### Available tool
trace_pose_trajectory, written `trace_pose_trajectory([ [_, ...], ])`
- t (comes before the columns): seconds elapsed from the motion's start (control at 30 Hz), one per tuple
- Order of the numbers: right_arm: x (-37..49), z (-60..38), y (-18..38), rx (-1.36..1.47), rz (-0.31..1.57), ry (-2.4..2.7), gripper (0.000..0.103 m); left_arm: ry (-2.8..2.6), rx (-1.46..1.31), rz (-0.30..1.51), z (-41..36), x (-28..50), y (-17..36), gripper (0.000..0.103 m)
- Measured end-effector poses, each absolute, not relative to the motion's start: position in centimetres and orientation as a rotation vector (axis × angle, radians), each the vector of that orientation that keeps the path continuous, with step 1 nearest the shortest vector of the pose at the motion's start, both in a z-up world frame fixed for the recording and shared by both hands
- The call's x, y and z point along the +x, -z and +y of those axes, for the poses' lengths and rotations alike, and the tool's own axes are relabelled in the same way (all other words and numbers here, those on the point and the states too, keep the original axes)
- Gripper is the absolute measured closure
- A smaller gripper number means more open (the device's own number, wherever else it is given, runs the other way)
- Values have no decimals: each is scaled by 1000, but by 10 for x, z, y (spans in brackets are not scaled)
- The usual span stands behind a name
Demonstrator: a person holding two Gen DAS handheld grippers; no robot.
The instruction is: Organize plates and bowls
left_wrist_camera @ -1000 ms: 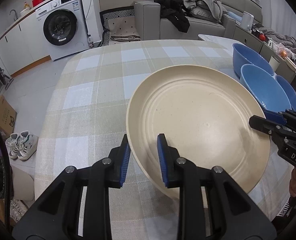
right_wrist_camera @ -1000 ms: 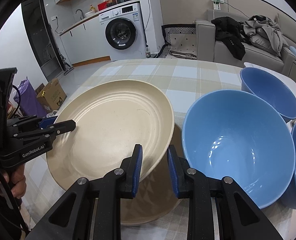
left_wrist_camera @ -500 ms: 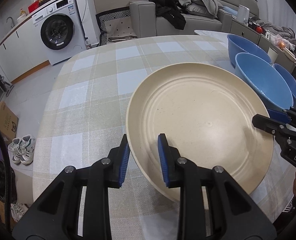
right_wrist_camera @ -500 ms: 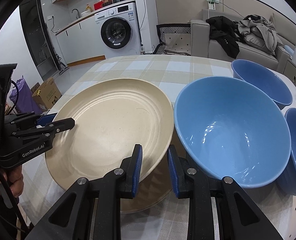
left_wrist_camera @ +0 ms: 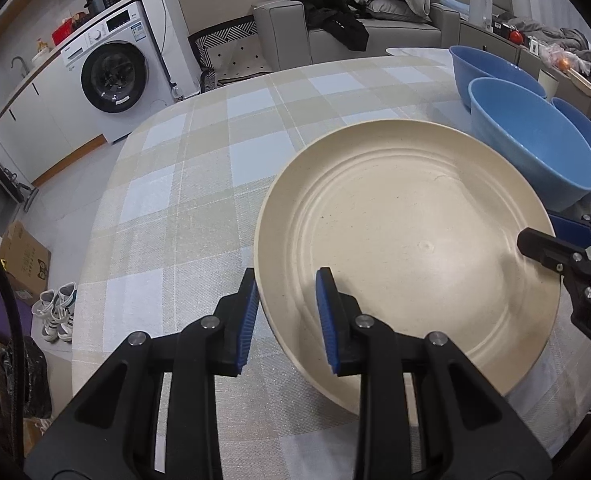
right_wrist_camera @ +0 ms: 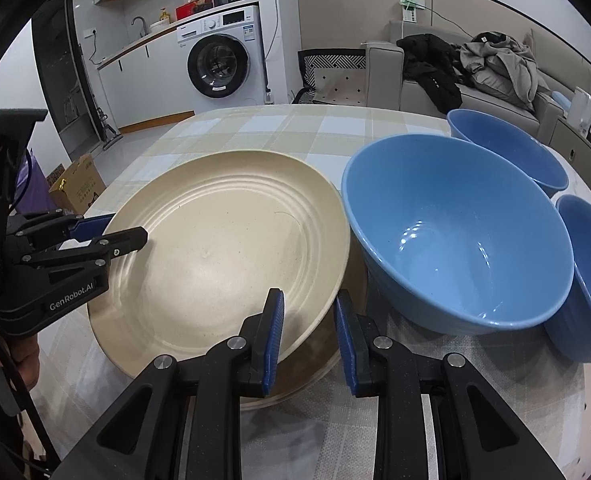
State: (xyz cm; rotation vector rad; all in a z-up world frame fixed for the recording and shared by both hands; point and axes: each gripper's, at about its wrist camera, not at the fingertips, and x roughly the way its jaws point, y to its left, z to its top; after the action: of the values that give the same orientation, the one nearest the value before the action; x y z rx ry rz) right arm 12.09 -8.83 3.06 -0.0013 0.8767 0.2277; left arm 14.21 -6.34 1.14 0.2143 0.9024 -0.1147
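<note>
Plate: cream plate [left_wrist_camera: 407,248], round and matte with faint speckles and concentric ridges, held tilted above a second cream plate [right_wrist_camera: 319,364] lying flat on the tabletop [left_wrist_camera: 183,208].
Bowls: three glossy blue bowls; the nearest bowl [right_wrist_camera: 455,236] stands just beside the held plate's rim, with a farther bowl [right_wrist_camera: 507,152] behind it and a third bowl [right_wrist_camera: 587,276] at the right-hand edge.
Tabletop: rounded, under a woven cloth checked in beige, white and pale blue.
Left gripper: left gripper [left_wrist_camera: 287,312], black with ribbed blue pads, jaws narrow and straddling the plate's near-left rim, one pad under it and one over it; whether both press cannot be told.
Right gripper: right gripper [right_wrist_camera: 309,332] straddles the opposite rim, beside the nearest bowl, one pad on the plate's upper face and the other below the rim.
Change: against a second ago the plate sits lower over the bottom plate, and the bowls loom closer in both views.
Surroundings: washing machine [left_wrist_camera: 111,76] and a grey sofa [right_wrist_camera: 471,92] strewn with clothes beyond the far edge.
</note>
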Motion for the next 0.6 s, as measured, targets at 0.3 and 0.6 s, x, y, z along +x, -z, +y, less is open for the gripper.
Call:
trace_pose_trajectory([
  [0.3,120,-88,-25,-9,880,-206,76,87,296,876,-76,143,-5,78],
  [0.6,121,-88,-18,-23,880,-188,76,76,373,860,-89,144,3,76],
])
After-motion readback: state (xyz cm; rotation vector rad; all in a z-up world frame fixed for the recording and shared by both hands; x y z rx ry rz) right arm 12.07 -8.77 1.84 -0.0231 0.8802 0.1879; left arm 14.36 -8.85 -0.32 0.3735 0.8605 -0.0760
